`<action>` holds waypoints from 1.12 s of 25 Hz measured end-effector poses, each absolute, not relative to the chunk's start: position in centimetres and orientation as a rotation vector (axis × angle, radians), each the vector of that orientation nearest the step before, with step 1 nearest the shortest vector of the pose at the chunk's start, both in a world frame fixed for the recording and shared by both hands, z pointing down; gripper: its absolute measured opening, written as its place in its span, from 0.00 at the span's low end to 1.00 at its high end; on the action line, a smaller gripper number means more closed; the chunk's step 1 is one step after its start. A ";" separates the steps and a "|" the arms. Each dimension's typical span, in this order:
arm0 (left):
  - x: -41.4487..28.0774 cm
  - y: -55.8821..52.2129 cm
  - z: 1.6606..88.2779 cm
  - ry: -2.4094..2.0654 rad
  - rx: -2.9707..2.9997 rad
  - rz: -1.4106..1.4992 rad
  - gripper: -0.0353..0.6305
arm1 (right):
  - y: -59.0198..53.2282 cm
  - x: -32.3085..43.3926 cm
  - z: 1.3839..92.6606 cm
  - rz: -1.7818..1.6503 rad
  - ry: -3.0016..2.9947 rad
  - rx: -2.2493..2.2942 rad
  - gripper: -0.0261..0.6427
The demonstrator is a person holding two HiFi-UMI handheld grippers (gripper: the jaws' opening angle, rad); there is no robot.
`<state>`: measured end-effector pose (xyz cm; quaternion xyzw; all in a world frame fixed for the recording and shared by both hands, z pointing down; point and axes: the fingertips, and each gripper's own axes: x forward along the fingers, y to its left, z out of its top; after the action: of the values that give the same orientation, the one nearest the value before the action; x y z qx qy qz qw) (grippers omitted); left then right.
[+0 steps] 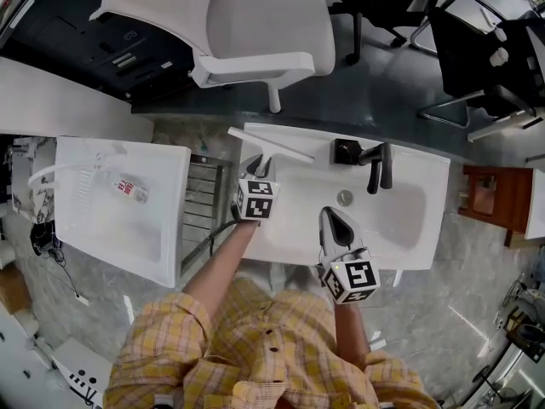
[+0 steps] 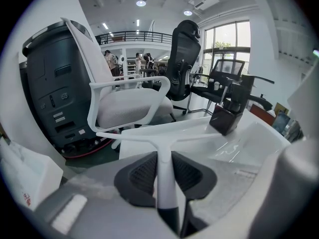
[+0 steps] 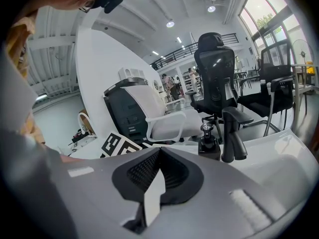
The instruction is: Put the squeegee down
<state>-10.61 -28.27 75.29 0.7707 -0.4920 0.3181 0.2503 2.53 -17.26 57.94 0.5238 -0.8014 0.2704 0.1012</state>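
A white squeegee (image 1: pixel 271 146) with a long thin blade is held by its handle in my left gripper (image 1: pixel 255 170), which is shut on it. The blade hovers just over the back left rim of the white washbasin (image 1: pixel 426 228). In the left gripper view the handle (image 2: pixel 167 183) runs up between the dark pads (image 2: pixel 142 176) to the blade (image 2: pixel 199 136). My right gripper (image 1: pixel 334 221) hangs over the front of the basin, its jaws shut with nothing in them. In the right gripper view the right gripper (image 3: pixel 158 156) shows its pads meeting.
A black faucet (image 1: pixel 379 164) and a black soap dispenser (image 1: pixel 345 152) stand on the basin's back edge. A second white basin (image 1: pixel 162 228) with a bottle (image 1: pixel 128 187) lies to the left. A white office chair (image 1: pixel 255 24) stands behind, black chairs (image 1: pixel 485 49) at the right.
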 end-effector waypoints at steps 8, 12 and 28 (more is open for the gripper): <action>-10.6 -28.5 76.0 -1.325 2.089 0.878 0.19 | -17.5 2.6 57.9 0.796 -2.362 1.542 0.04; -10.6 -28.5 76.3 -1.316 2.079 0.881 0.19 | -17.5 2.7 57.9 0.801 -2.361 1.541 0.04; -10.5 -28.1 75.2 -1.307 2.086 0.819 0.25 | -16.3 2.5 57.6 0.793 -2.370 1.537 0.04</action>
<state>-10.49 -28.14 75.21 0.7742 -0.4852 0.3039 0.2700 2.46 -16.32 57.58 0.5209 -0.8036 0.2687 0.1036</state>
